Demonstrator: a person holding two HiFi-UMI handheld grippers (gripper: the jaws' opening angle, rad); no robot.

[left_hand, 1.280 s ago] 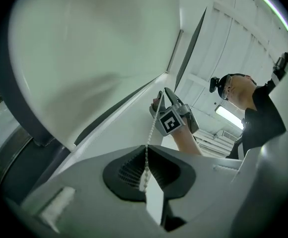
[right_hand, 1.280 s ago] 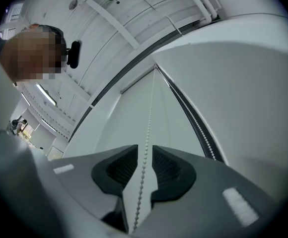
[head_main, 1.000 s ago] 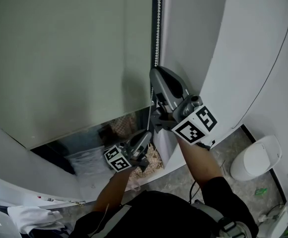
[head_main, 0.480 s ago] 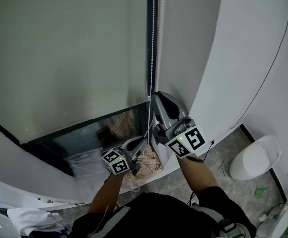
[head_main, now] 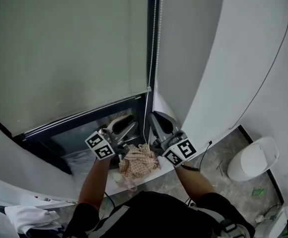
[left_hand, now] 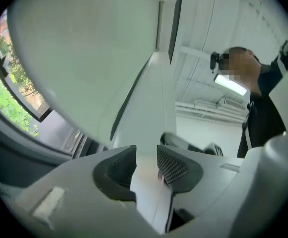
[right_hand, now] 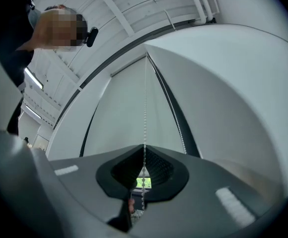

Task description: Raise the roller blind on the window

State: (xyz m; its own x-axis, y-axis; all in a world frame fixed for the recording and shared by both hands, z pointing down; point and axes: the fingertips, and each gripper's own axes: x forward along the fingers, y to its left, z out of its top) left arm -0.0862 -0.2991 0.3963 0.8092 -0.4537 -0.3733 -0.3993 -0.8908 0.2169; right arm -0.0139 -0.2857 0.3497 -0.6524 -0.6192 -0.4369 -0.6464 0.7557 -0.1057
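Curved white walls (head_main: 233, 58) frame a window at the upper left of the head view, where the grey-green roller blind (head_main: 69, 48) covers most of the glass. Its bottom edge slants across mid-frame, leaving a dark strip of pane (head_main: 84, 133) bare beneath. Just right of the blind, the bead chain (head_main: 153, 43) hangs down the centre of the frame. Your right gripper (head_main: 156, 118), at lower centre, is pinched tight on it: the right gripper view shows the bead chain (right_hand: 145, 108) running straight down into the closed jaws. Your left gripper (head_main: 120, 128), just to the left and apart from the chain, has just been opening its jaws; the left gripper view shows them spread with nothing between them. Below both grippers a checked cloth (head_main: 139, 160) lies on the sill. A white lidded container (head_main: 253, 157) stands on the floor at lower right.
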